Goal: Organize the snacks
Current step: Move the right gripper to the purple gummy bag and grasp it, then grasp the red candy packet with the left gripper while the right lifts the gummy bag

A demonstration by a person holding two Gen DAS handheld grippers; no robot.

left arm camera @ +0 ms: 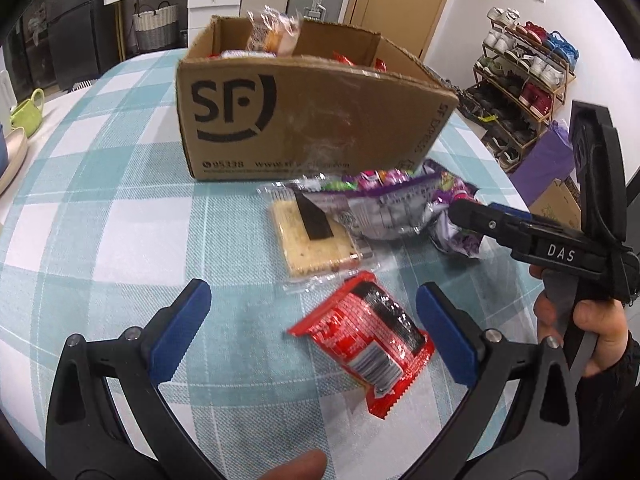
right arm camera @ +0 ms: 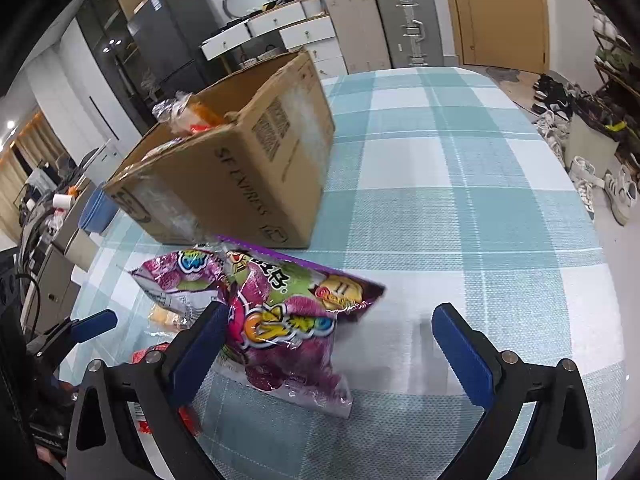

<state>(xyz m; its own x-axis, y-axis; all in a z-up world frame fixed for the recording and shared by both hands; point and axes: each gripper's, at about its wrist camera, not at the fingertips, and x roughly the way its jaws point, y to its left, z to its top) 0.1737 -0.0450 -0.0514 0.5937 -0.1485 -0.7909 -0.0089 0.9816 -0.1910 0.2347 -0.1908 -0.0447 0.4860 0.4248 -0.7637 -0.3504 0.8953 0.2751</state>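
An open SF cardboard box [left arm camera: 304,116] holding several snacks stands on the checked table; it also shows in the right wrist view [right arm camera: 240,168]. In front of it lie a cracker pack [left arm camera: 316,236], a purple candy bag [left arm camera: 400,204] and a red snack packet [left arm camera: 368,340]. My left gripper [left arm camera: 312,320] is open, its fingers either side of the red packet, just above it. My right gripper [right arm camera: 328,344] is open around the purple candy bag [right arm camera: 288,320]; its left finger overlaps the bag. The right gripper also shows in the left wrist view [left arm camera: 464,210], at the bag's right end.
The table has a teal checked cloth [right arm camera: 460,208]. A green cup [left arm camera: 28,112] and dishes sit at the left edge. A shoe rack [left arm camera: 520,80], suitcases [right arm camera: 408,24] and drawers stand beyond the table.
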